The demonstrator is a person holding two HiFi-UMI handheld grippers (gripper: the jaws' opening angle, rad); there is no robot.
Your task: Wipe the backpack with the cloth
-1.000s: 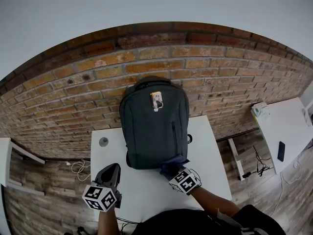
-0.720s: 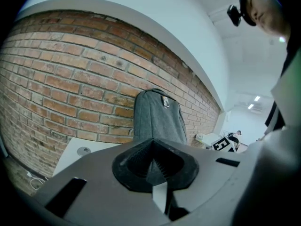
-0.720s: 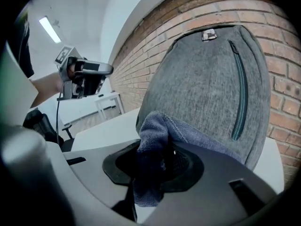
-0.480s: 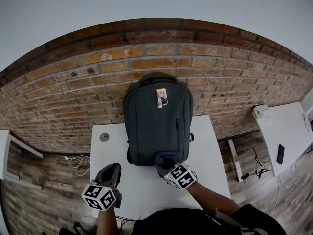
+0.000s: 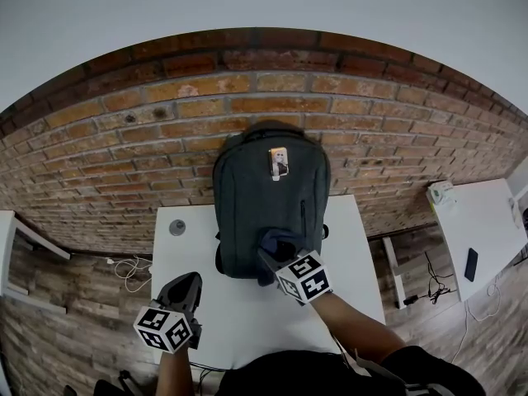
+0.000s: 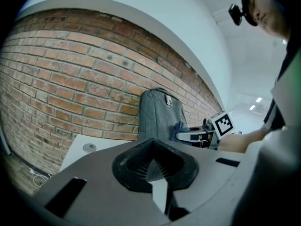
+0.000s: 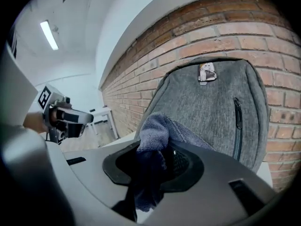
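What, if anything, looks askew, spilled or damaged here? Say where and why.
Nothing stands out. The backpack stands upright on the white table against the brick wall. The right tongs hold a blue cloth at its lower front. The left tongs are shut and empty.

Bench: white table [image 5: 186, 258] set against a red brick wall [image 5: 148, 139]; plain pale wall [image 5: 264, 7] above the brickwork. Small round grey disc [image 5: 177, 227] sits near the table's far left corner. Floor is wood plank [image 5: 74, 320]. A loose white cable [image 5: 128, 266] lies on the floor left of the table, and dark cables [image 5: 433, 283] lie on the floor to its right. Second white table [image 5: 483, 229] at far right carries a black phone [image 5: 471, 264] and a pale crumpled item [image 5: 441, 192] near the wall; can't identify it. White ledge [image 5: 12, 238] at the left frame edge. Right gripper view shows a lit ceiling strip light [image 7: 49, 35].
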